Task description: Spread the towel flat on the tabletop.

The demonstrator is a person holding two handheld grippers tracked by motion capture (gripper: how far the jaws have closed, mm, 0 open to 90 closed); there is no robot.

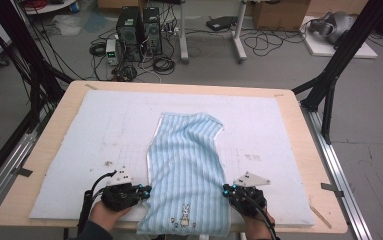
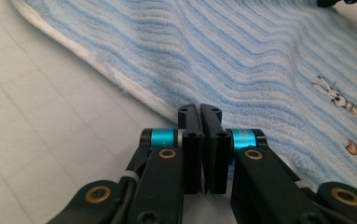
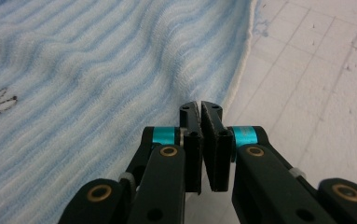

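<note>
A light-blue striped towel (image 1: 186, 160) with a small embroidered rabbit (image 1: 184, 217) lies lengthwise on the pale mat (image 1: 104, 125), its near end hanging over the table's front edge. My left gripper (image 1: 148, 190) sits at the towel's left hem. In the left gripper view its jaws (image 2: 200, 108) are closed together right on the white hem of the towel (image 2: 260, 56). My right gripper (image 1: 225, 190) sits at the right hem. In the right gripper view its jaws (image 3: 200, 105) are pinched on the edge of the towel (image 3: 97, 70).
The mat covers most of the wooden table (image 1: 54, 125), with bare mat on both sides of the towel. Black frame legs (image 1: 329, 90) stand at the table's far corners. Computer towers (image 1: 139, 30) and cables lie on the floor beyond.
</note>
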